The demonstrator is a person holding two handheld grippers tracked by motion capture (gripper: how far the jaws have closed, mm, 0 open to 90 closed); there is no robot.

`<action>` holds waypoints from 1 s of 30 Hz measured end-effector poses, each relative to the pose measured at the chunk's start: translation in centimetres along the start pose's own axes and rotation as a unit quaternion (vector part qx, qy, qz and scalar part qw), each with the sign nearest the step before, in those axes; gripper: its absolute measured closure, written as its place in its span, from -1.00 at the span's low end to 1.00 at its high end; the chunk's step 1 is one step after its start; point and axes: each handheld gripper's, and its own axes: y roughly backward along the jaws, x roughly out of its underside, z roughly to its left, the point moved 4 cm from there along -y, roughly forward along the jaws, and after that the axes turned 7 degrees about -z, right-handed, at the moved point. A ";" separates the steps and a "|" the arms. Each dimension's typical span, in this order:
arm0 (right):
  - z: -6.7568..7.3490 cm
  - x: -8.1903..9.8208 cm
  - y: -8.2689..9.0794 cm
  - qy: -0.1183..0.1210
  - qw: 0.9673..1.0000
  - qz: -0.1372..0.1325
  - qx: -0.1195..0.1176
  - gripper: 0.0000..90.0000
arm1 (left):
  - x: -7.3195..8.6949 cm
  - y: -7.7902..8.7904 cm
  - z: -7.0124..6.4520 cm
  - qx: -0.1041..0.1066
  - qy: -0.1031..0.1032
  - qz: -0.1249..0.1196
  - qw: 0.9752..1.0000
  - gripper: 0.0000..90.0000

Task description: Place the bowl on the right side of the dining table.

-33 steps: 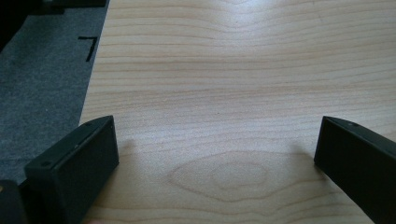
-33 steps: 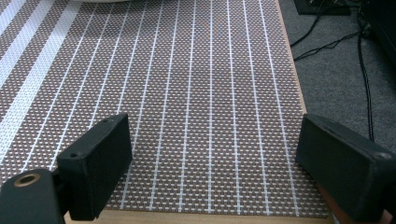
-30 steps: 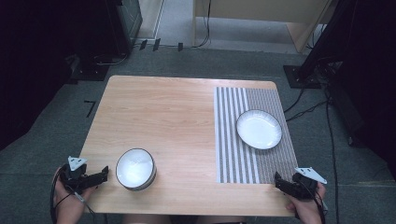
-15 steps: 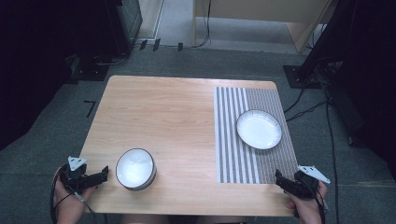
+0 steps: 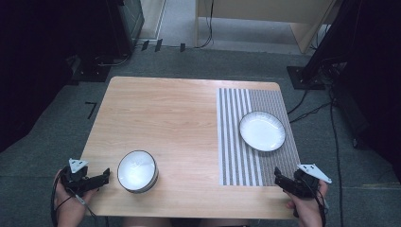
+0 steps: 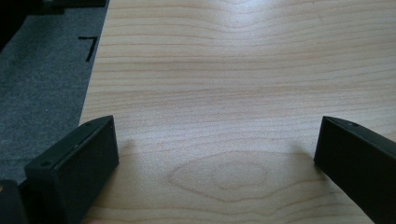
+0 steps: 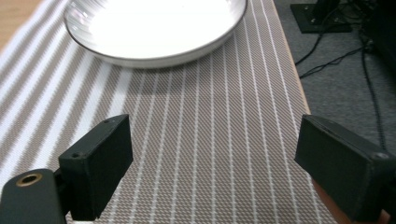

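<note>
A white bowl (image 5: 137, 170) stands near the front left of the wooden table (image 5: 175, 118). A white plate (image 5: 262, 131) (image 7: 154, 28) lies on a striped placemat (image 5: 236, 156) (image 7: 210, 140) at the right. My left gripper (image 5: 105, 176) (image 6: 215, 154) is at the table's front left corner, just left of the bowl, open over bare wood. My right gripper (image 5: 277, 178) (image 7: 212, 158) hovers over the placemat's near right corner, open and empty, with the plate ahead of it.
Grey carpet surrounds the table. Cables (image 5: 307, 111) and a stand base (image 5: 307, 78) lie on the floor to the right. Dark equipment (image 5: 123, 23) and a wooden cabinet (image 5: 265, 19) stand beyond the far edge.
My right gripper has drifted slightly along the front right corner and lifted a little. The left gripper, bowl and plate have stayed put.
</note>
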 end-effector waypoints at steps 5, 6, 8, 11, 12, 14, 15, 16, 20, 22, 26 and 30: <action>0.7 -1.1 0.0 -0.007 1.000 -0.010 -0.010 -0.75 | 0.0 0.0 0.0 0.000 0.000 0.000 1.000 -1.00; 0.7 -1.1 0.0 -0.007 1.000 -0.010 -0.010 -0.75 | 0.0 0.0 0.0 0.000 0.000 0.000 1.000 -1.00; 1.1 -1.3 0.0 -0.004 1.000 -0.012 -0.010 -0.75 | 0.0 0.0 0.0 0.000 0.000 0.000 1.000 -1.00; 1.9 -1.7 0.1 0.006 1.000 -0.014 -0.012 -0.75 | 0.0 0.0 0.0 0.000 0.000 0.000 1.000 -1.00; 2.4 -1.8 0.0 0.010 1.000 -0.015 -0.014 -0.75 | 0.0 0.0 0.0 0.000 0.000 0.000 1.000 -1.00; 2.6 -1.9 0.0 0.012 1.000 -0.015 -0.014 -0.75 | 0.0 0.0 0.0 0.000 0.000 0.000 1.000 -1.00; 3.1 -2.1 -0.1 0.020 1.000 -0.017 -0.018 -0.75 | 0.0 0.0 0.0 0.000 0.000 0.000 1.000 -1.00; 3.4 -2.2 -0.1 0.021 0.999 -0.018 -0.021 -0.75 | 0.0 0.0 0.0 0.000 0.000 0.000 1.000 -1.00; 4.5 -2.6 -0.1 0.031 0.999 -0.021 -0.030 -0.75 | 0.0 0.0 0.0 0.000 0.000 0.000 1.000 -1.00; 5.1 -2.8 -0.1 0.035 0.999 -0.021 -0.035 -0.75 | 0.0 0.0 0.0 0.000 0.000 0.000 1.000 -1.00; 6.2 -3.0 -0.1 0.043 0.998 -0.023 -0.044 -0.75 | 0.0 0.0 0.0 0.000 0.000 0.000 1.000 -1.00; 7.2 -3.4 -0.1 0.047 0.997 -0.025 -0.051 -0.75 | 0.0 0.0 0.0 0.000 0.000 0.000 1.000 -1.00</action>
